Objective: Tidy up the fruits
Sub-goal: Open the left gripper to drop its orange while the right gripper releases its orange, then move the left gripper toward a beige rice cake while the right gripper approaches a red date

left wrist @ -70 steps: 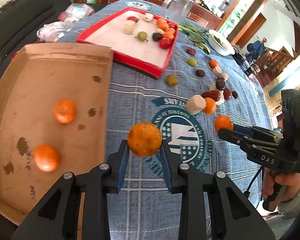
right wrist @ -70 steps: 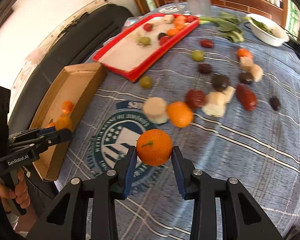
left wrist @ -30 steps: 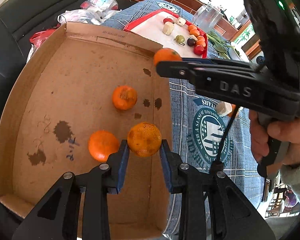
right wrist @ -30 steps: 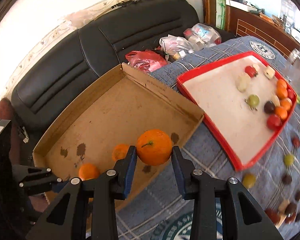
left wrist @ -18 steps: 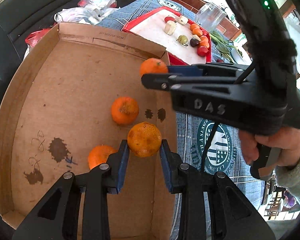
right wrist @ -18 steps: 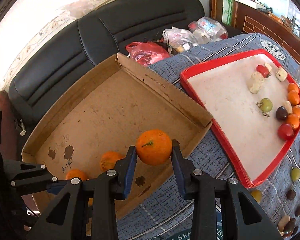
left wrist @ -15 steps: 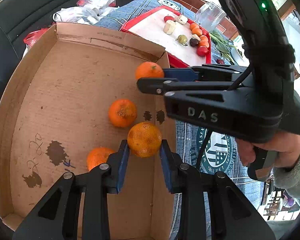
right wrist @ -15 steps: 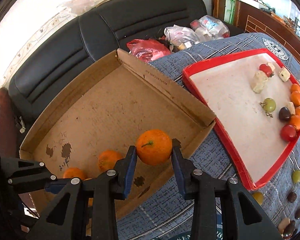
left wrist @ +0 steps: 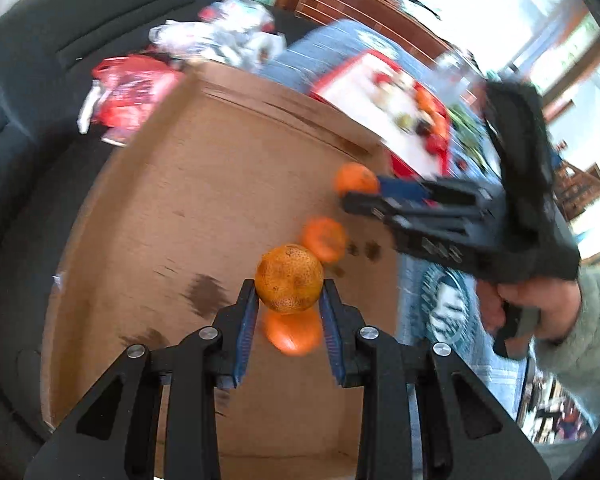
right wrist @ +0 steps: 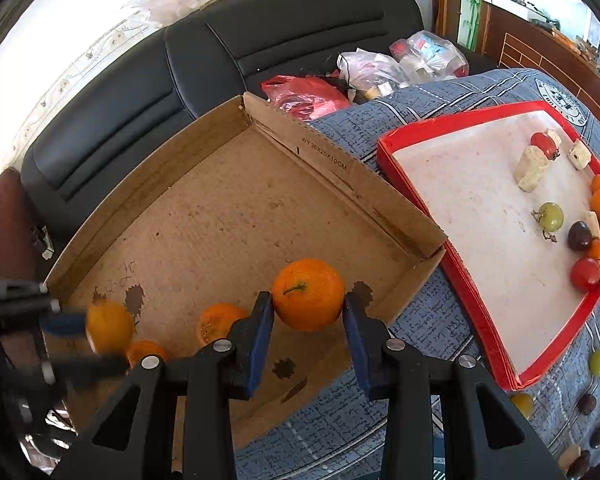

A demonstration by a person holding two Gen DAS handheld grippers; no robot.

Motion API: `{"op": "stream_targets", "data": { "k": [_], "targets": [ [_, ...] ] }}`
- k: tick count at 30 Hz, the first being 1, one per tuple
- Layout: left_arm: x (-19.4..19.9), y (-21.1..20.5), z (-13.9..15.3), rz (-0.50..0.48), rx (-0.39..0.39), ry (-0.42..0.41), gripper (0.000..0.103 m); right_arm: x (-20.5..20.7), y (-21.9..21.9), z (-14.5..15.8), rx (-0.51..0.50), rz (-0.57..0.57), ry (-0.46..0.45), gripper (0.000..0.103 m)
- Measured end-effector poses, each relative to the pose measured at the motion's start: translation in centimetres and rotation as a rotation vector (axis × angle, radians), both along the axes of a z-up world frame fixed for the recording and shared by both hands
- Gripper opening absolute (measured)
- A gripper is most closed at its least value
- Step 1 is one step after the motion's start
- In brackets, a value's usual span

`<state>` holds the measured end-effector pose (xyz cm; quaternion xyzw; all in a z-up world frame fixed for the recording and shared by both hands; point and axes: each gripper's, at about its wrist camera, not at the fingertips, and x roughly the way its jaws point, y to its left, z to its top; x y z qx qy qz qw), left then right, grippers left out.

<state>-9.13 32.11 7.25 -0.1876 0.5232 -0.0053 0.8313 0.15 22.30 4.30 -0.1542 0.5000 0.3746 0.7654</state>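
A shallow brown cardboard box [right wrist: 228, 216] lies below both grippers. The right gripper [right wrist: 306, 320] clamps a smooth round orange [right wrist: 308, 294] above its near corner; the left gripper [left wrist: 289, 308] grips a dull speckled orange [left wrist: 289, 278] over two loose oranges [left wrist: 324, 238].

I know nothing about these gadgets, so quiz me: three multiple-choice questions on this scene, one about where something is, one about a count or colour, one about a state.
1. Where do the loose oranges lie?
A. in the cardboard box
B. on the sofa
C. in the red tray

2. How many oranges lie loose in the box?
A. none
B. two
C. five

3. What is the right gripper doing?
A. hanging open
B. shut on an orange
C. shut on a tomato

Answers:
A: both rest on the floor of the cardboard box.
B: one loose orange and another.
B: the right gripper clamps an orange; the left gripper clamps its own orange.
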Motion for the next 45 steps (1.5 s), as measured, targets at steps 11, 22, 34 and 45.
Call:
{"op": "stream_targets", "data": {
  "k": [11, 22, 34, 45],
  "targets": [
    [3.7, 0.1, -2.4, -0.061, 0.093, 0.072, 0.029, -0.2, 0.7, -0.8, -0.02, -0.002, 0.003, 0.036],
    [4.1, -0.3, -2.7, -0.043, 0.109, 0.08, 0.031, -0.4, 0.3, -0.5, 0.013, -0.022, 0.01, 0.042],
    [3.9, -1.3, -2.0, -0.051, 0.13, 0.09, 0.056, -1.7, -3.7, 3.0, 0.13, -0.118, -0.005, 0.064],
    [2.3, -3.4, -0.1, -0.085, 0.181, 0.076, 0.073, -4.6, -10.8, 4.4, 0.159, -0.265, -0.018, 0.076]
  ]
}}
